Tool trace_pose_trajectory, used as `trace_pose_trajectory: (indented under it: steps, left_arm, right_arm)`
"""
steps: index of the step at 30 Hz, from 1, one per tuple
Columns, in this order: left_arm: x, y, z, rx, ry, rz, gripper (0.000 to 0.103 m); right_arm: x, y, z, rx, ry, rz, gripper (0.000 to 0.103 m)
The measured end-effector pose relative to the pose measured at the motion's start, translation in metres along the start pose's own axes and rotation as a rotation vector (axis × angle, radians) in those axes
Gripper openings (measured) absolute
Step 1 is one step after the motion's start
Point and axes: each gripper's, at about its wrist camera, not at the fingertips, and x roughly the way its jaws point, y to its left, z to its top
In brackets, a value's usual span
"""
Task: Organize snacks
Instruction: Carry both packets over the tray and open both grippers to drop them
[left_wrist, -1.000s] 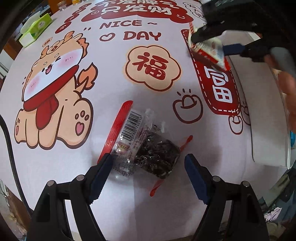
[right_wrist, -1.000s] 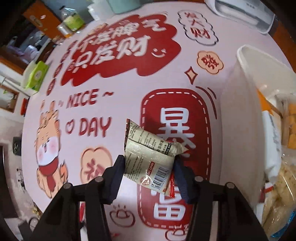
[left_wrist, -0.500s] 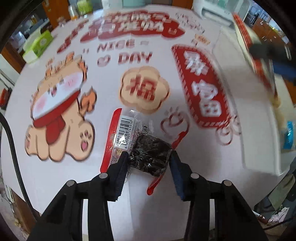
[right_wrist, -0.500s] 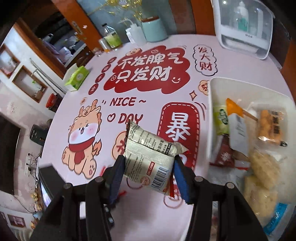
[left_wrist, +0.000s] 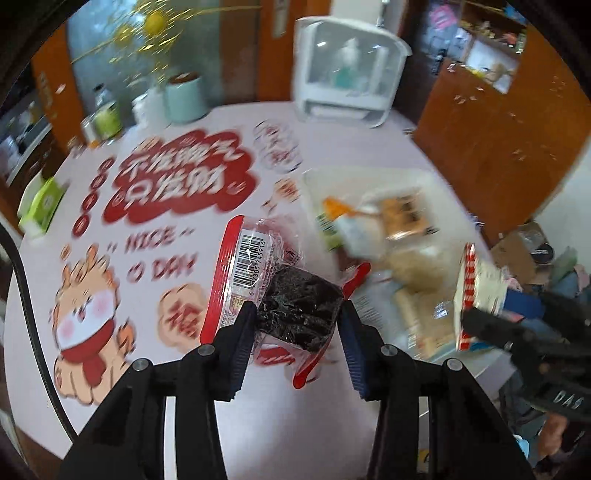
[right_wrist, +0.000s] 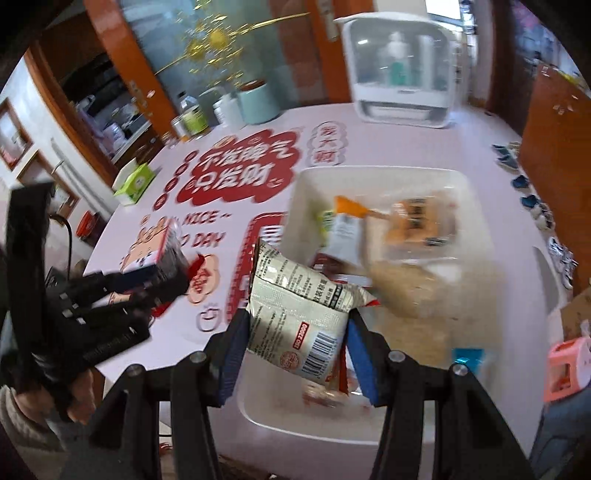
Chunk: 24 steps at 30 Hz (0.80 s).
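Gripping a clear red-edged packet of dark snack (left_wrist: 295, 306) in the left gripper (left_wrist: 297, 325), jaws narrow and pressing on its dark lump, barcode end sticking up past the fingertips. Hanging clear above the pink printed table (left_wrist: 258, 424), with the cartoon dog print (left_wrist: 88, 317) showing at the left. Sitting further right on the table, a white bin (right_wrist: 306, 184), already holding several blurred snack packs. Clamping a cream snack packet (right_wrist: 299, 314) in the right gripper (right_wrist: 295, 336), jaws at a middling width, hanging over the bin's near left corner. Standing at the far edge, a white cabinet-like appliance (right_wrist: 399, 66).
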Motion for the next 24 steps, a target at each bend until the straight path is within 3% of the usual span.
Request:
trace_pose_trajectory:
  steps: [10, 24]
  left_arm:
    - [0.005, -0.059, 0.039, 0.063, -0.023, -0.044, 0.043]
    - [0.02, -0.091, 0.047, 0.107, 0.008, -0.042, 0.044]
  right_arm:
    - [-0.043, -0.057, -0.007, 0.107, -0.078, -0.072, 0.053]
    - [-0.033, -0.076, -0.005, 0.135, -0.042, -0.074, 0.054]
